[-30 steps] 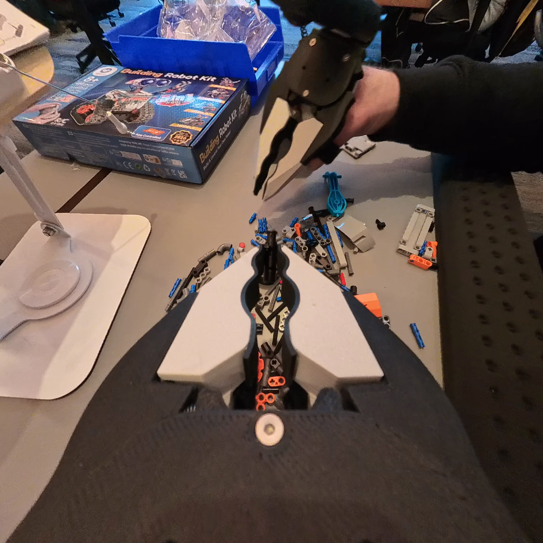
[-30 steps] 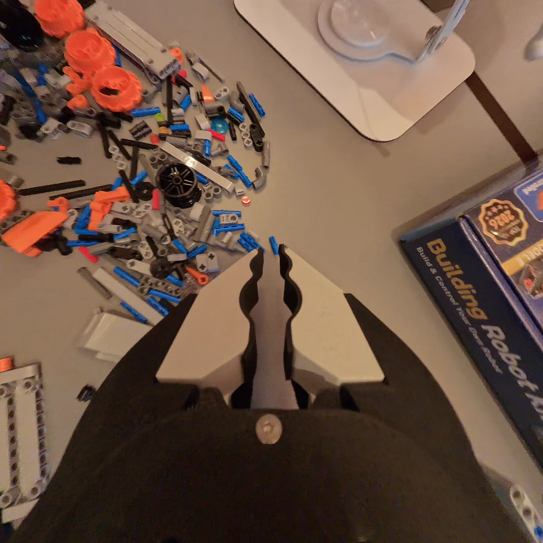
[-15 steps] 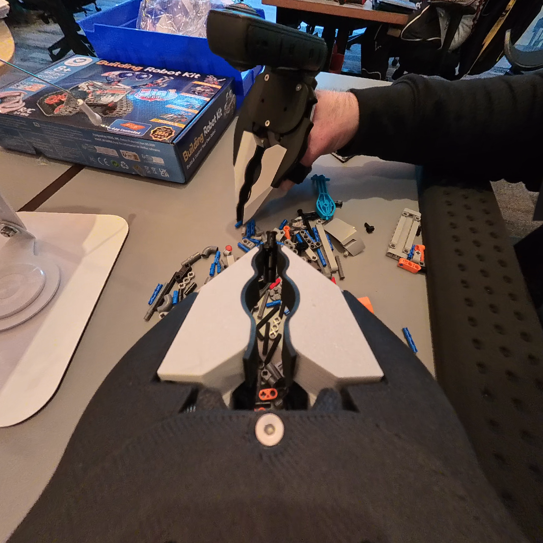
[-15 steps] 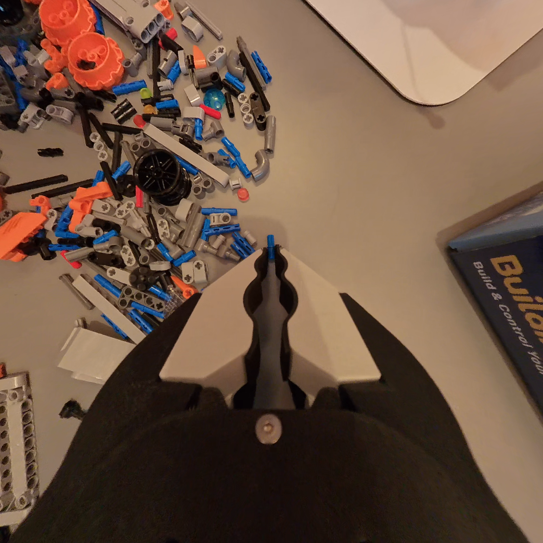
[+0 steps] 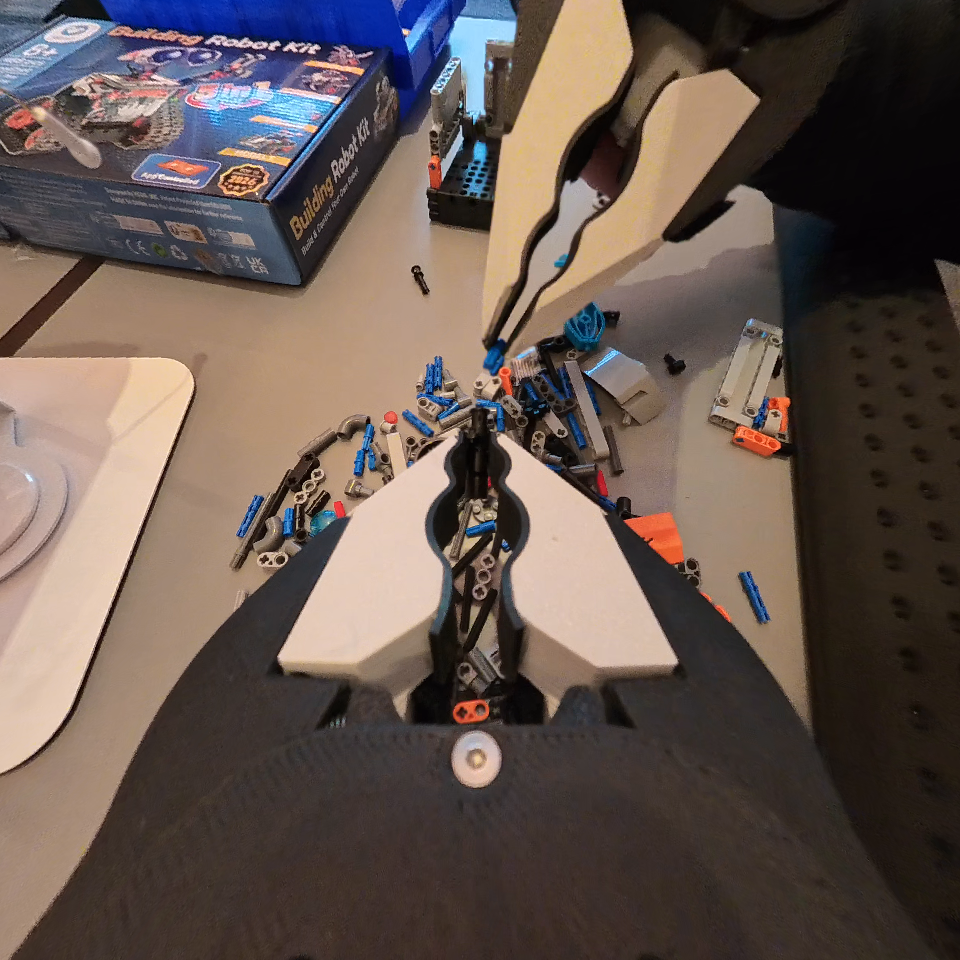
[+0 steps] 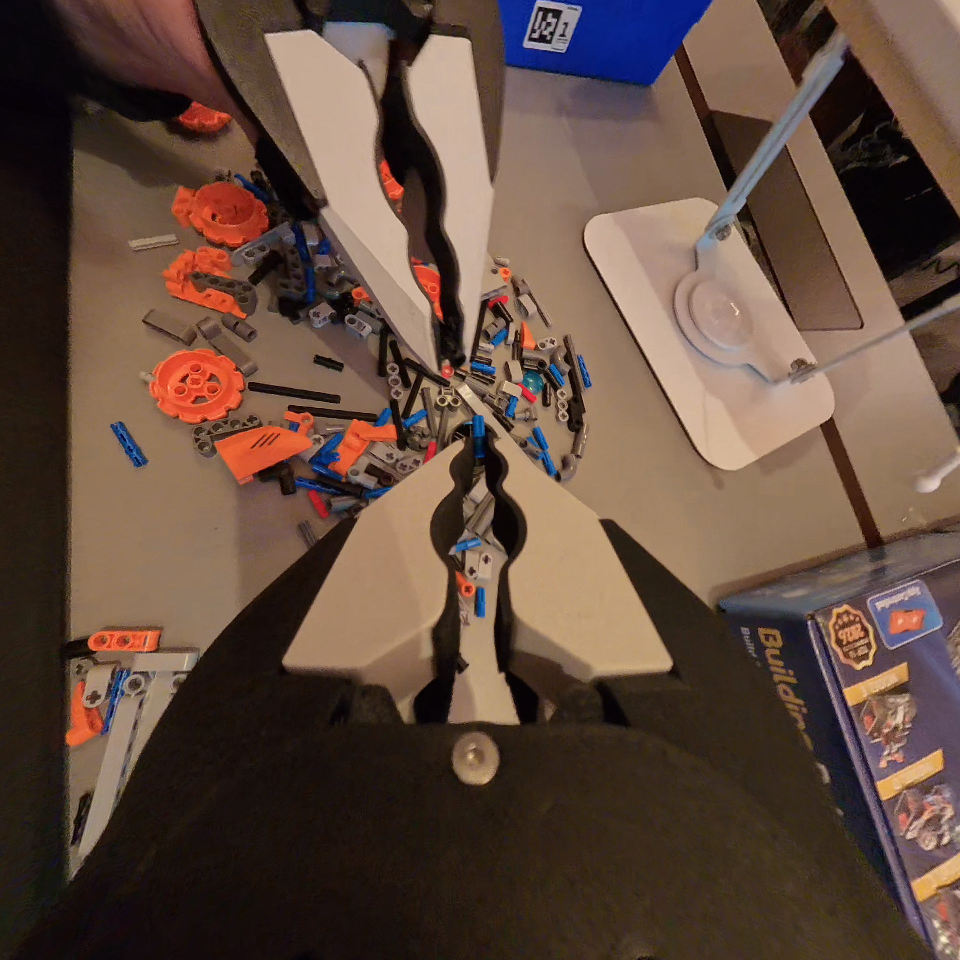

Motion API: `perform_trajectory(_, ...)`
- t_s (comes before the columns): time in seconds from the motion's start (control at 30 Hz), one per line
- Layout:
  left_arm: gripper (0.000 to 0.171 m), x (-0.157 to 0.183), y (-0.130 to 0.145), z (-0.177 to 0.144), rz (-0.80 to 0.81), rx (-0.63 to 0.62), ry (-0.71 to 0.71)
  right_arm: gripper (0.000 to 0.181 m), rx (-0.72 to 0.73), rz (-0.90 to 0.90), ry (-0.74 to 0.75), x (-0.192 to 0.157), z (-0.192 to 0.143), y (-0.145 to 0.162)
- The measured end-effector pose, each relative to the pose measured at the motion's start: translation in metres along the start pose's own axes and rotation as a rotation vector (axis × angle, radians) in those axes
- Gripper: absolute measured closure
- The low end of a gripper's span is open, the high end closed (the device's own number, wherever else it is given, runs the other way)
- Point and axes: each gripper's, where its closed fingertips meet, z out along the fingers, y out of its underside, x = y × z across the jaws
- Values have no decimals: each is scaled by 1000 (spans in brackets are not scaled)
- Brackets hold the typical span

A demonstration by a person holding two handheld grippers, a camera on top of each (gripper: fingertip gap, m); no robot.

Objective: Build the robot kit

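My left gripper (image 5: 479, 434) is shut on a short black pin (image 5: 478, 420) that sticks out past its tips. It hovers over a pile of small blue, black, grey and orange building parts (image 5: 545, 400) on the grey table (image 5: 311, 337). My right gripper (image 6: 477, 447) is shut on a small blue pin (image 6: 478, 431). In the left wrist view the right gripper (image 5: 493, 345) comes down from the upper right, blue pin (image 5: 493, 357) at its tips, just beyond the black pin. In the right wrist view the left gripper (image 6: 454, 358) points towards mine from above.
A blue kit box (image 5: 182, 145) lies at the back left, a blue bin (image 5: 311, 26) behind it. A white lamp base (image 5: 78, 519) sits at the left. A small black and grey assembly (image 5: 462, 171) stands behind the pile. Orange gear wheels (image 6: 195, 384) lie beside it. A dark perforated surface (image 5: 883, 467) borders the table. My left and right fingertips are right by each other.
My right gripper shut on the blue pin at the pile's edge, lifted it and swung over to face my left gripper. The left gripper kept hold of the black pin.
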Motion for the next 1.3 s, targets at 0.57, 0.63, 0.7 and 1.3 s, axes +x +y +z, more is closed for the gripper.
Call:
perform_trajectory(0.57,168,7,12,16,97,-132,-33,181,-133,-259,96,-14,15,6)
perform_trajectory(0.63,168,8,15,17,120,-158,-42,181,-169,-329,128,-15,16,8)
perform_trajectory(0.7,168,8,16,17,138,-167,-52,181,-180,-373,147,-16,17,8)
perform_trajectory(1.3,169,24,7,2,-64,-92,217,181,-192,-687,284,-27,12,-10)
